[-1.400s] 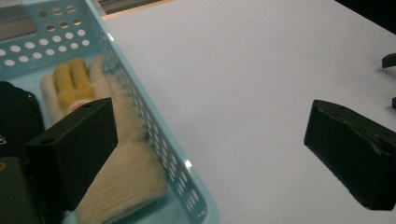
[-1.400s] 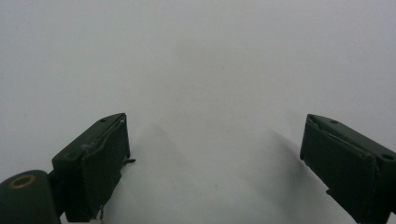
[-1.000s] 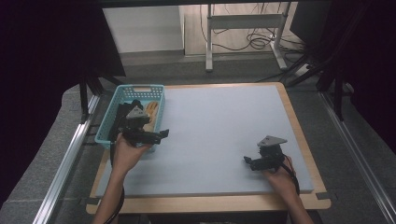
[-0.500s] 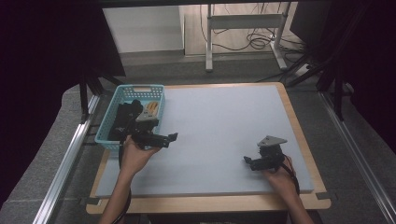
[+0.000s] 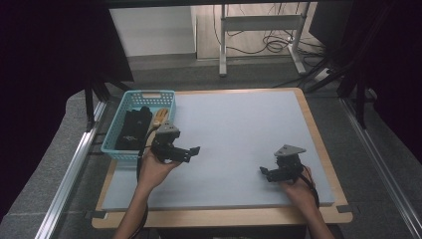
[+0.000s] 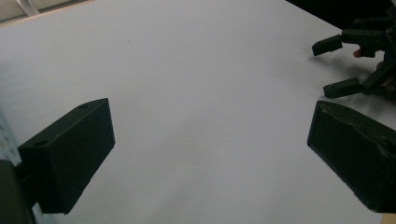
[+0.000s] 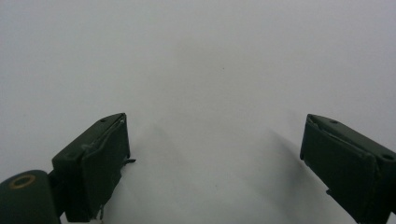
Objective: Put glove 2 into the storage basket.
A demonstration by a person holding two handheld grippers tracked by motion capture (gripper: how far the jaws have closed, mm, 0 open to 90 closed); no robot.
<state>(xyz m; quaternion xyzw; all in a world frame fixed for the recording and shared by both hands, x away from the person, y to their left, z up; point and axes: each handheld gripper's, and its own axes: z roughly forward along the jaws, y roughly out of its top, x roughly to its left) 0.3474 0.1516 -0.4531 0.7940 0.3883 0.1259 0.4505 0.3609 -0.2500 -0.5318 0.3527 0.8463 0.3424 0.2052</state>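
Foam mat, pale blue-grey, covers nearly the whole surface, whose wooden edge shows as a thin border around it. At the mat's near-left corner sits a turquoise basket holding black items and a yellowish piece; what they are cannot be told. The left gripper hangs just beside the basket's right wall, over bare mat, its fingers spread wide apart with nothing between them. The right gripper rests low on the mat's near-right part, well apart from the basket, its fingers likewise wide apart and empty; in the left gripper view it shows at the far right edge. Metal rails run along both sides of the surface above a grey speckled floor. Beyond the far edge stand a white panel, a metal frame and loose cables on the floor, with black curtains to either side.
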